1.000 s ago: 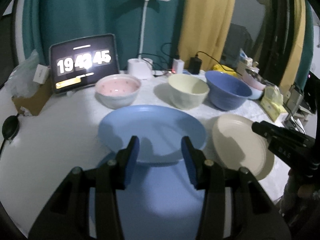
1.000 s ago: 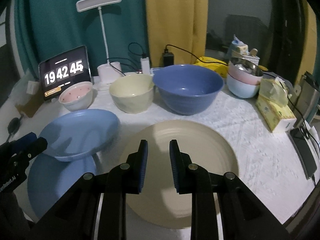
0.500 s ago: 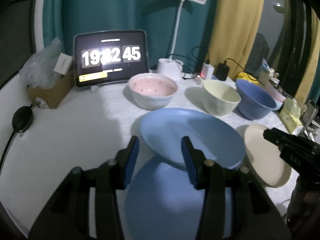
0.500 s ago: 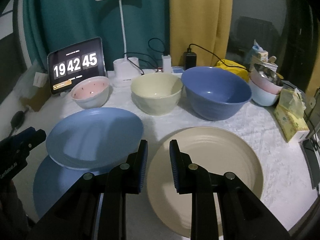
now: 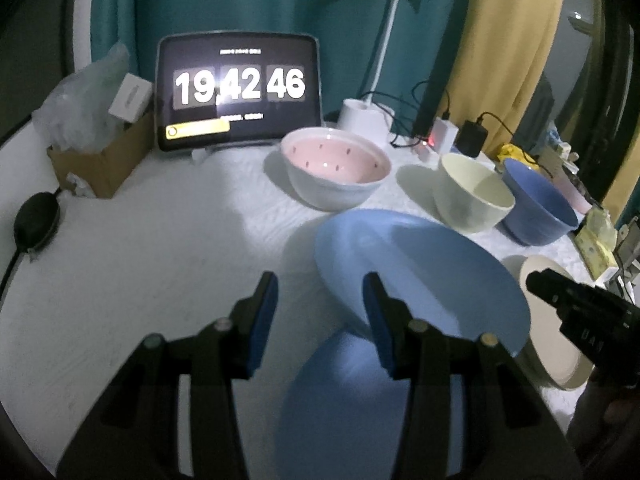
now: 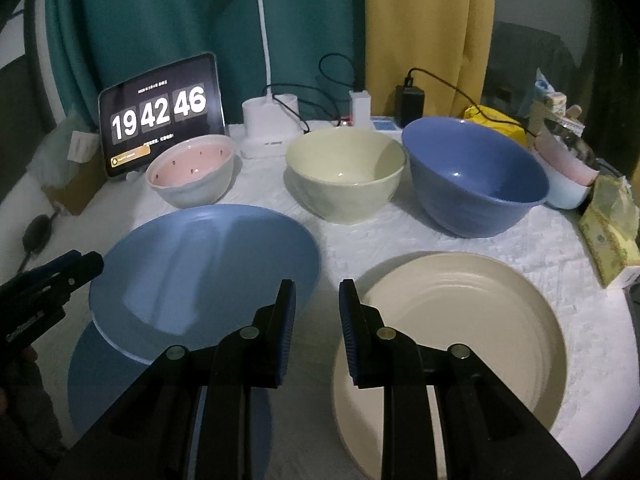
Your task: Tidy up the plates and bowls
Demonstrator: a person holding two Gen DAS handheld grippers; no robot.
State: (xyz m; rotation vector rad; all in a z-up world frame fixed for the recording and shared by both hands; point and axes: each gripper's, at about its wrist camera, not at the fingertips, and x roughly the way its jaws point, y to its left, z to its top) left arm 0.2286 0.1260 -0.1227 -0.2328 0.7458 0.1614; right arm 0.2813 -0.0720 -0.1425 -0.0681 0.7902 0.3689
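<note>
A light blue plate (image 6: 204, 268) rests tilted on a darker blue plate (image 6: 120, 392); both show in the left wrist view, light blue plate (image 5: 424, 276) over darker plate (image 5: 360, 408). A cream plate (image 6: 460, 328) lies to their right. Behind stand a pink bowl (image 6: 192, 172), a cream bowl (image 6: 344, 172) and a blue bowl (image 6: 476, 176). My left gripper (image 5: 320, 308) is open and empty, left of the light blue plate. My right gripper (image 6: 317, 312) is open and empty, between the blue and cream plates.
A tablet clock (image 6: 160, 120), a lamp base (image 6: 272, 128) and chargers with cables (image 6: 408, 100) line the back. A cardboard box (image 5: 100, 160) and a black pouch (image 5: 36, 220) sit at the left. Stacked bowls (image 6: 568, 180) and tissue packs (image 6: 612, 232) are at the right.
My left gripper has swung left, off the light blue plate, which now sits right of its fingers. My right gripper has shifted left toward the gap between the plates and its jaws have widened.
</note>
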